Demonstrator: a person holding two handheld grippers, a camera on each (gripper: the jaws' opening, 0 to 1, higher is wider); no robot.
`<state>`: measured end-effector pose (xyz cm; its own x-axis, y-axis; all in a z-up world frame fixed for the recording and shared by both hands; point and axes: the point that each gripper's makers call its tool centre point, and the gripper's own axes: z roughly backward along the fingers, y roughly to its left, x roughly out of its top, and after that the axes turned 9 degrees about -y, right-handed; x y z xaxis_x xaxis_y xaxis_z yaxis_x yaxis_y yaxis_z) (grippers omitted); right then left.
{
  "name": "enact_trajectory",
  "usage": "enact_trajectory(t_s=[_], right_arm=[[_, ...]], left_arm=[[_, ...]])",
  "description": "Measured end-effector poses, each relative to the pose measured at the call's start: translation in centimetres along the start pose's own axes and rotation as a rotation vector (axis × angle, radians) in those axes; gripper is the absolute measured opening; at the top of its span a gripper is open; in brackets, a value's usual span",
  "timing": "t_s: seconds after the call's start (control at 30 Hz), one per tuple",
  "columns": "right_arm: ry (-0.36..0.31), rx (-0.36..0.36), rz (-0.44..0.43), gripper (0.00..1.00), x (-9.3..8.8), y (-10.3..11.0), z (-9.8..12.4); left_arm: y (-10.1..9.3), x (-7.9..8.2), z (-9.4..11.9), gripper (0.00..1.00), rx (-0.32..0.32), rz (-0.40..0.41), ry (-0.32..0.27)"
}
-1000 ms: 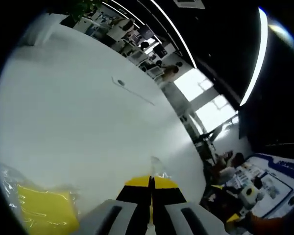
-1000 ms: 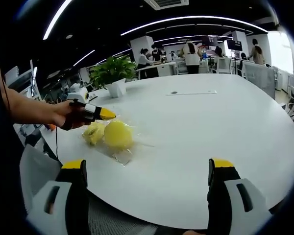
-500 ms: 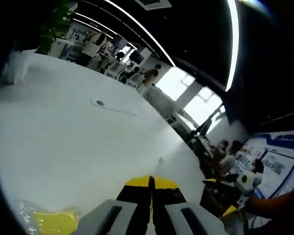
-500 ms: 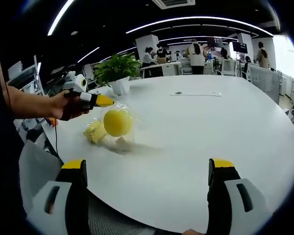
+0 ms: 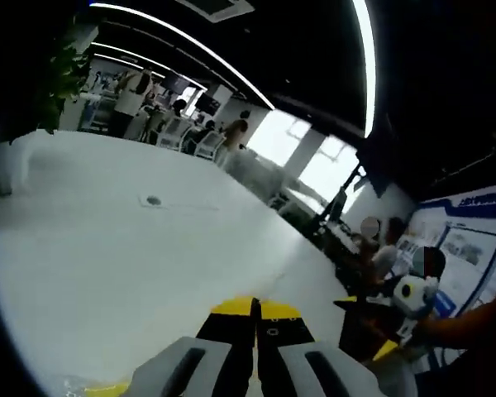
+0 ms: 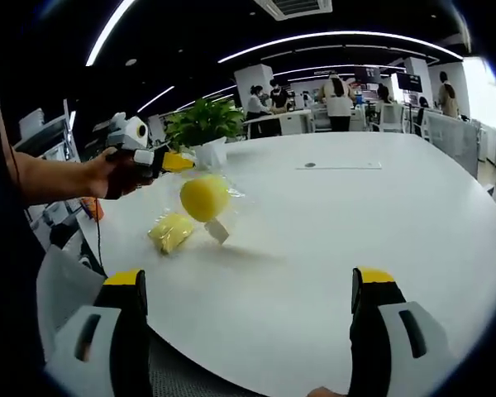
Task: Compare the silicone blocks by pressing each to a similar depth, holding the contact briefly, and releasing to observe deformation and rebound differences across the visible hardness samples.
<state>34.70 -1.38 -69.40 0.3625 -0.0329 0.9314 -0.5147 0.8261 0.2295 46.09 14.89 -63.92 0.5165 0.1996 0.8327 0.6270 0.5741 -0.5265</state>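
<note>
The left gripper (image 6: 175, 161) has risen off the white table (image 6: 331, 248) over the last second, taking the bagged round yellow block (image 6: 204, 198) with it: a second ago the block sat on the table beside its neighbour, and now it hangs in the air in its clear wrapper, clear of the surface. The flatter yellow block (image 6: 171, 231) stays on the table, just below and toward 8 o'clock of the lifted one. In the left gripper view the left gripper's jaws (image 5: 256, 313) are pressed together, apparently pinching the wrapper's edge, though the film itself is too faint there to confirm. That points to handling or repositioning a sample, not pressing it; no press-and-hold comparison looks under way yet. The right gripper (image 6: 252, 289) holds its jaws wide apart with nothing between them, well apart from both blocks, which lie toward 10 o'clock of it. A potted plant (image 6: 200, 126) stands behind the blocks at the table's far edge.
</note>
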Motion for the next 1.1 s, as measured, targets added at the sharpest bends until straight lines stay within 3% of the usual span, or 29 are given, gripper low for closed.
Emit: enact_trajectory(t_s=[0.17, 0.5, 0.8, 0.9, 1.0, 1.1], right_arm=[[-0.011, -0.004, 0.005, 0.96, 0.6, -0.1, 0.1], [-0.036, -0.011, 0.015, 0.97, 1.6, -0.4, 0.3], [-0.075, -0.002, 0.014, 0.96, 3.3, -0.5, -0.2], [-0.102, 0.047, -0.003, 0.96, 4.0, 0.3, -0.6], [-0.132, 0.058, 0.042, 0.96, 4.7, 0.7, -0.9], [-0.148, 0.075, 0.031, 0.96, 5.2, 1.0, -1.2]], left_arm=[[-0.4, 1.6, 0.5, 0.00, 0.003, -0.023, -0.026], [-2.8, 5.1, 1.5, 0.00, -0.070, -0.056, -0.079], [-3.6, 5.5, 1.7, 0.00, -0.088, -0.097, -0.066], [-3.6, 5.8, 2.0, 0.00, -0.087, -0.108, -0.072], [-4.0, 6.0, 2.2, 0.00, -0.103, -0.109, -0.078], [-4.4, 5.9, 2.5, 0.00, -0.113, -0.111, -0.075]])
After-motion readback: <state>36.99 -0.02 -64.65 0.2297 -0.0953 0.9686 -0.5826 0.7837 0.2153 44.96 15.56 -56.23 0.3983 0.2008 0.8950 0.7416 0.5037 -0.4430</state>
